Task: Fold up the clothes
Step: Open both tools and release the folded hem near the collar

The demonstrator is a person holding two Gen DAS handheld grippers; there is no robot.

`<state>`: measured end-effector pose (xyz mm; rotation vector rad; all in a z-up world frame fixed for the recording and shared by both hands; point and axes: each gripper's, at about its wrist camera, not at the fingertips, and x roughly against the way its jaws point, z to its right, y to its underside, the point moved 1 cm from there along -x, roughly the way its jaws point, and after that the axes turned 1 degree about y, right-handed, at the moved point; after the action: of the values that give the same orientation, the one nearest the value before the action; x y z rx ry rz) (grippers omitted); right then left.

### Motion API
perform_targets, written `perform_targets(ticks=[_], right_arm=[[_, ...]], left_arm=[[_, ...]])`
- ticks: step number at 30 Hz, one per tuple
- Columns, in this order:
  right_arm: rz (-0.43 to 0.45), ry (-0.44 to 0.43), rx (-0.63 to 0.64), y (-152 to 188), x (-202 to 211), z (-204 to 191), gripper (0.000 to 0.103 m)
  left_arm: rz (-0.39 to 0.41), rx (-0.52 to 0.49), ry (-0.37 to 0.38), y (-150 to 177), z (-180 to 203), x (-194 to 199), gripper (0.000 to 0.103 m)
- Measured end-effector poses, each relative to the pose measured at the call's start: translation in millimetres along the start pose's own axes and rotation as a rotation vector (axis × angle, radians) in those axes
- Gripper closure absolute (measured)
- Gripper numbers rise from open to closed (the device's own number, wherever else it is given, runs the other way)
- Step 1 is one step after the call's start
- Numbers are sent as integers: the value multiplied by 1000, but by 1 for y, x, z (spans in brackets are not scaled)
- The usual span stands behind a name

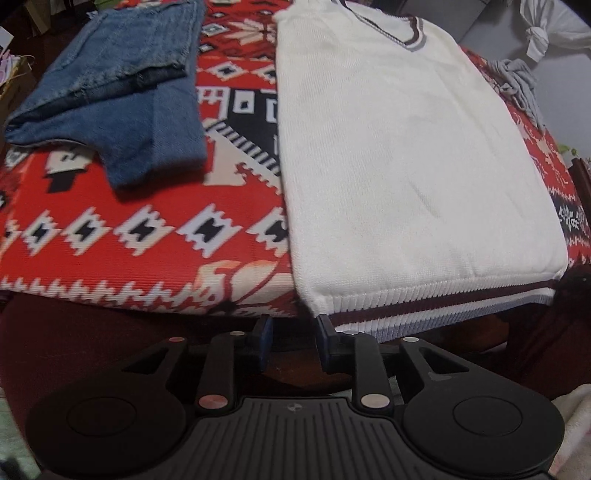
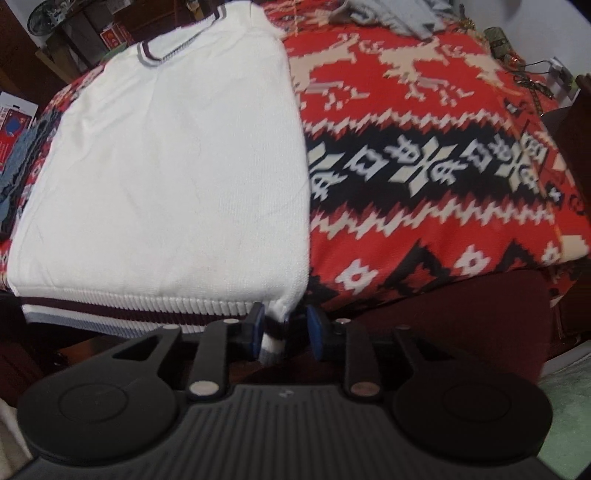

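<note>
Left wrist view: white sweater [image 1: 406, 158] laid flat on a red patterned blanket [image 1: 147, 236], striped hem hanging over the near edge; folded jeans [image 1: 110, 107] well apart to its left; a grey garment [image 1: 517, 81] at the far right edge. Left tool [image 1: 293, 338] at the hem's left corner, jaws spread, nothing between them, the right finger just beside the hem. Right wrist view: same sweater [image 2: 166, 166] on the blanket [image 2: 424, 184], grey garment [image 2: 399, 14] at the far edge. Right tool [image 2: 286, 332] with jaws spread, the hem's right corner hanging between them; whether either pad touches it, cannot tell.
</note>
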<state>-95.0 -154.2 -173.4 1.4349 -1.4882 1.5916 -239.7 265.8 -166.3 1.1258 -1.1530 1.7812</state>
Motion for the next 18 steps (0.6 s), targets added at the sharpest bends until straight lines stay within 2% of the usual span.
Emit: perform_targets(ticks=[5, 8, 14, 18], right_arm=[[80, 24, 8, -18, 35, 7, 69], [140, 34, 24, -38, 49, 10, 69], [232, 1, 24, -90, 43, 8, 69], [268, -20, 11, -135, 16, 7, 69]], left_arm=[[35, 18, 31, -12, -2, 21, 72], [81, 9, 43, -31, 2, 27, 71], [195, -49, -2, -99, -6, 23, 71], [238, -36, -32, -154, -20, 6, 71]])
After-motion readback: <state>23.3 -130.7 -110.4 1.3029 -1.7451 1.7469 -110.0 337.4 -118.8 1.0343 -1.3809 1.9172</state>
